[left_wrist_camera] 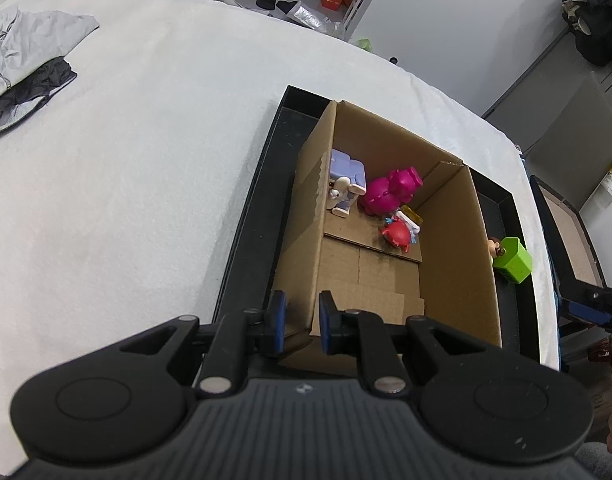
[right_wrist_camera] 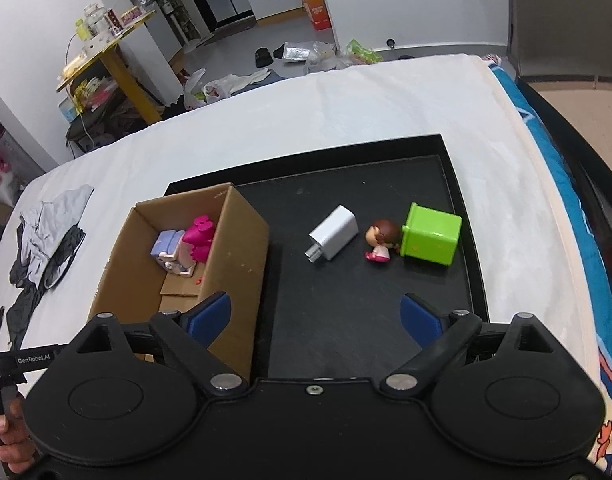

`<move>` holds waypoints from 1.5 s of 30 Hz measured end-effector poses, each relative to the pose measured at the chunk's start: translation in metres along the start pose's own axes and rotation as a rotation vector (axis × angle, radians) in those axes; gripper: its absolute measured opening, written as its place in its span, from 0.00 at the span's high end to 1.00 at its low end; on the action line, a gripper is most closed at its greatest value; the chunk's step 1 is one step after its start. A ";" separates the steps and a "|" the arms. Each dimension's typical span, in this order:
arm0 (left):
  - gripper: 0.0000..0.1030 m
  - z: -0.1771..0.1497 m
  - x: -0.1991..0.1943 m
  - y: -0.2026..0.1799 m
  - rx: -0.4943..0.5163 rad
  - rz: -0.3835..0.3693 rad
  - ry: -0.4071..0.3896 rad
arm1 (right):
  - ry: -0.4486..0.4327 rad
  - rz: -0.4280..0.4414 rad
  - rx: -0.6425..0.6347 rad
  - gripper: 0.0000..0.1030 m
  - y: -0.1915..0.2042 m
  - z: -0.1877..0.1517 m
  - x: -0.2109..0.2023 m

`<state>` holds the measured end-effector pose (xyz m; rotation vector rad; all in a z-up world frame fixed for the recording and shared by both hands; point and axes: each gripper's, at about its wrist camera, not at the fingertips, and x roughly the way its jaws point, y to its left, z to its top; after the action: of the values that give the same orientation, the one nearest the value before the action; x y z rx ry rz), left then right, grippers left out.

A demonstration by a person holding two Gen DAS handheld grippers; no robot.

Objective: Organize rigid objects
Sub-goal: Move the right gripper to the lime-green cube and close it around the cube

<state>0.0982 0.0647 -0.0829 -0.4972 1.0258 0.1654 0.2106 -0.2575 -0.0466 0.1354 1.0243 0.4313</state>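
Note:
A cardboard box stands in a black tray on a white-covered table. Inside it lie a magenta toy, a lilac and white figure and a small red figure. My left gripper straddles the box's near left wall, its pads a little apart from the cardboard. On the tray outside the box lie a white charger plug, a brown-haired doll and a green cube. My right gripper is wide open and empty, above the tray in front of them.
Grey and black clothes lie on the table's left side. A second dark box stands past the table's right edge. Beyond the table, a yellow shelf and bags lie on the floor.

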 end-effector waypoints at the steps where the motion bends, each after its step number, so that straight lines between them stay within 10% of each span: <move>1: 0.85 0.000 0.000 0.000 0.001 0.002 0.000 | -0.001 0.002 0.008 0.11 -0.003 -0.001 0.001; 20: 0.85 0.001 0.005 -0.003 0.000 0.025 0.007 | -0.048 0.040 0.171 0.13 -0.052 -0.020 0.039; 45: 0.85 0.003 0.015 -0.010 0.006 0.064 0.025 | -0.172 -0.157 0.234 0.08 -0.076 0.002 0.077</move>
<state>0.1124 0.0563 -0.0915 -0.4622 1.0668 0.2140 0.2685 -0.2944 -0.1305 0.2943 0.9055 0.1529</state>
